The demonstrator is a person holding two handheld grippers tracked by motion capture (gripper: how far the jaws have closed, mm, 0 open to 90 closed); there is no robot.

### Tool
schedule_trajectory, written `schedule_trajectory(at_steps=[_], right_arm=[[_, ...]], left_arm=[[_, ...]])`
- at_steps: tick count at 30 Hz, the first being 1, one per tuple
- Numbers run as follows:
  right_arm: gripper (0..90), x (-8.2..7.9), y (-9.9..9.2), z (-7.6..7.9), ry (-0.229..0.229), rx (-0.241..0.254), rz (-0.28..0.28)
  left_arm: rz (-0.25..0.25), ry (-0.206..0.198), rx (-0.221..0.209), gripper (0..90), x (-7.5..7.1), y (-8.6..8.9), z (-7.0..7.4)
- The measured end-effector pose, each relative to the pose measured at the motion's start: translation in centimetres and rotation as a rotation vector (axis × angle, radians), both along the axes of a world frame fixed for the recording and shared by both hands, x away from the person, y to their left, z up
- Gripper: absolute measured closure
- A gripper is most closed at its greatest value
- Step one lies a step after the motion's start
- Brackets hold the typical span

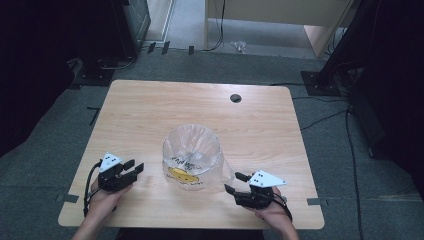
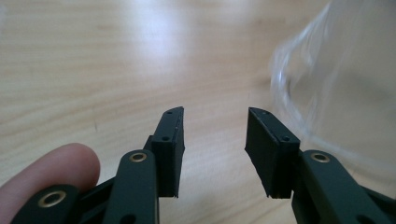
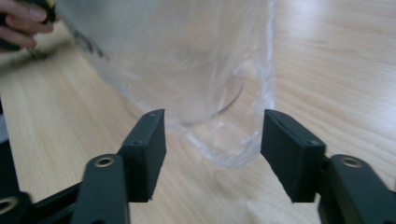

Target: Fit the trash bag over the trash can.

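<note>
A clear plastic bag with a yellow print and black lettering stands open in the middle of the wooden table. My left gripper rests open on the table just left of the bag, apart from it. In the left gripper view the gripper has bare wood between its jaws and the bag's edge to the right. My right gripper lies open at the bag's right front. In the right gripper view the gripper points at the bag, whose lower corner sits just ahead of the jaws.
A dark round cable hole sits near the table's far edge. Black equipment stands and cables are on the carpet around the table. The person's other hand appears beyond the bag.
</note>
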State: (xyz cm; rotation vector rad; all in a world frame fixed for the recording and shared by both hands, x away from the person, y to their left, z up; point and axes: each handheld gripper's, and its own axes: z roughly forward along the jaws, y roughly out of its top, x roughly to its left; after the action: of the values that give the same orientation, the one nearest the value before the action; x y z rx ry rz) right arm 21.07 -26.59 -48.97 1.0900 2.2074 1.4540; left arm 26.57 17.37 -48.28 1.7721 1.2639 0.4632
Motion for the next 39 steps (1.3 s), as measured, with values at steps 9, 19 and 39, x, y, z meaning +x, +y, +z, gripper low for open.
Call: schedule_trajectory(at_steps=[9,19,39], right_arm=[[75.6,1.9,3.3,2.8,-0.141,0.050,-0.371],[90.0,3.8,8.0,4.0,-0.167,0.029,-0.510],[90.0,4.3,8.7,-0.9,-0.050,-0.008,-0.526]], left_arm=[[0.026,-0.152,-0.037,75.6,0.2,-4.4,2.8],[0.005,-0.178,0.028,90.0,0.7,-9.2,2.9],[0.074,-0.112,0.052,90.0,-0.4,-10.3,-0.4]])
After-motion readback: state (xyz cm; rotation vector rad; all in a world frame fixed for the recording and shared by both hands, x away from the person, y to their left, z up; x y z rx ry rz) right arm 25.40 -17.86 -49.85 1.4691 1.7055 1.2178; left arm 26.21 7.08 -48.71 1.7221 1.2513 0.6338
